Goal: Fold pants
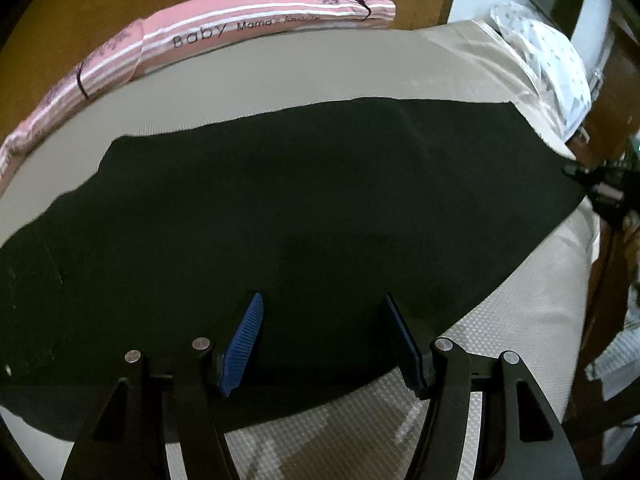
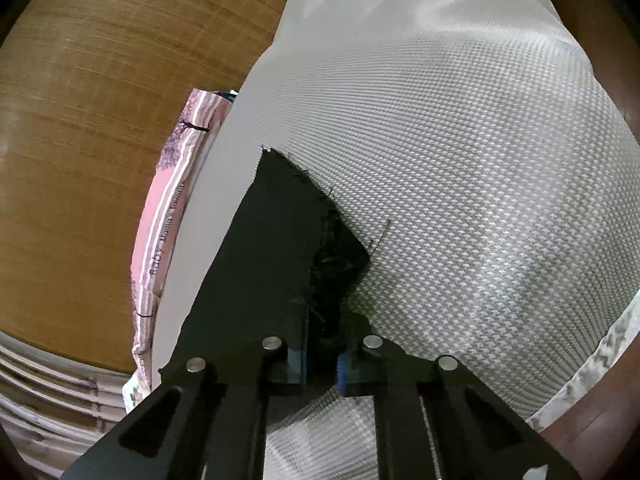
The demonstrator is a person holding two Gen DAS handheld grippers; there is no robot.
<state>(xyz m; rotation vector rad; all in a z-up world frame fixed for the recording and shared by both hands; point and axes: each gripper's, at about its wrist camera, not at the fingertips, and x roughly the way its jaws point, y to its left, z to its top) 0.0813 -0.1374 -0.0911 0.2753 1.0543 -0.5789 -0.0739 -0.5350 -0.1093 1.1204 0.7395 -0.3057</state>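
Black pants point(image 1: 280, 208) lie spread flat across a bed with a grey woven cover point(image 1: 280, 68). In the left wrist view my left gripper point(image 1: 322, 320) hovers over the near edge of the cloth, its blue pads point(image 1: 244, 344) wide apart and nothing between them. Far right in that view, the right gripper point(image 1: 592, 184) sits at the end of the pants. In the right wrist view my right gripper point(image 2: 322, 354) has its jaws closed on a frayed corner of the black pants point(image 2: 276, 248), the cloth bunched between the pads.
A pink striped pillow point(image 1: 248, 28) printed with "Baby" lies along the far side against a wooden headboard point(image 2: 100, 120). A white patterned cloth point(image 1: 552, 52) sits at the far right corner. The bed's edge drops off at the right point(image 1: 576, 264).
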